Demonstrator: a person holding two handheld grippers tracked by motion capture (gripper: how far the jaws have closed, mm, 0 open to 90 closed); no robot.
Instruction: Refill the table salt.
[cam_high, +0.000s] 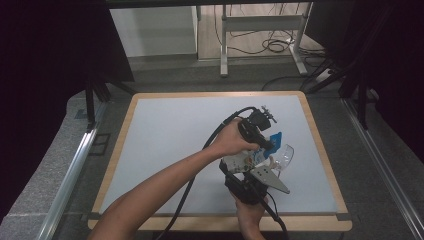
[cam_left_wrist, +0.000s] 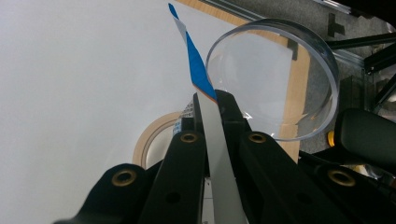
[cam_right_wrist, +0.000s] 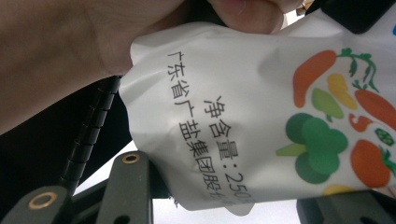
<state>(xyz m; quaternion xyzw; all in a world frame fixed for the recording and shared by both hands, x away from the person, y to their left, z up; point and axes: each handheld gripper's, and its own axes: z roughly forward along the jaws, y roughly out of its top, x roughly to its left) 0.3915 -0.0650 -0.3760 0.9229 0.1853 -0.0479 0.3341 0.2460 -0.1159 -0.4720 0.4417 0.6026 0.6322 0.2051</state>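
Your left gripper (cam_left_wrist: 212, 100) is clamped on the bag's (cam_right_wrist: 261, 121) top edge; your right gripper (cam_right_wrist: 224, 196) grips its body, beside the clear bowl (cam_left_wrist: 299, 70). The bowl looks empty, so pouring remains.

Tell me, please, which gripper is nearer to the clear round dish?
Left. The left gripper, shut on the pouch's top edge, sits right beside the clear dish. The right gripper grips the pouch's lower body, further toward the table's near edge.

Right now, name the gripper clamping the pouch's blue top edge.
The left gripper: its fingers pinch the white printed plastic pouch's blue edge; the right gripper's fingers straddle its wide body.
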